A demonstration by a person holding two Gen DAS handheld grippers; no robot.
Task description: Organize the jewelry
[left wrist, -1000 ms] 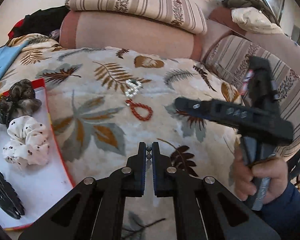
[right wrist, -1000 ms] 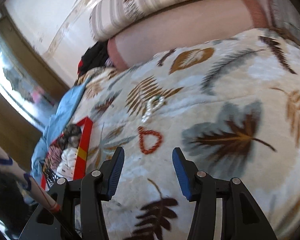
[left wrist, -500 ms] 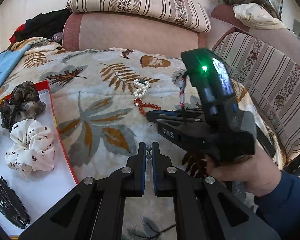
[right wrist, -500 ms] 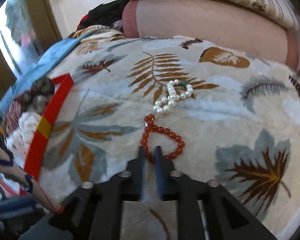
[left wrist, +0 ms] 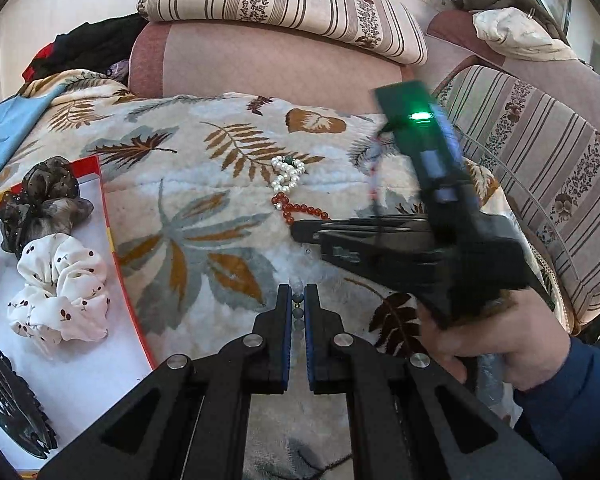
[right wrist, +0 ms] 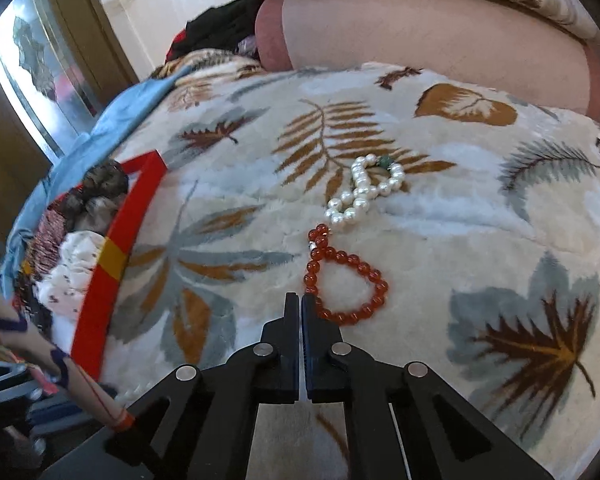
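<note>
My left gripper [left wrist: 298,300] is shut on a string of pale grey beads [left wrist: 298,313] that shows between its blue pads, low over the leaf-print blanket. A red bead bracelet [right wrist: 348,276] and a pearl bracelet [right wrist: 364,188] lie on the blanket. My right gripper [right wrist: 301,300] is shut, its tips against the near left edge of the red bracelet; no bead shows between its pads. In the left wrist view the right gripper [left wrist: 298,234] reaches in from the right, just under the red bracelet [left wrist: 300,208] and the pearl bracelet [left wrist: 287,174].
A red-rimmed white tray [left wrist: 112,248] at the left holds a white scrunchie [left wrist: 60,288], a dark scrunchie [left wrist: 40,200] and a black hair claw [left wrist: 4,408]. A person's hand [left wrist: 492,340] holds the right gripper. Striped sofa cushions [left wrist: 280,0] stand behind.
The right gripper swung in from the right, came down to the red bracelet and its jaws went from wide open to shut. The left gripper stayed put, shut on its beads.
</note>
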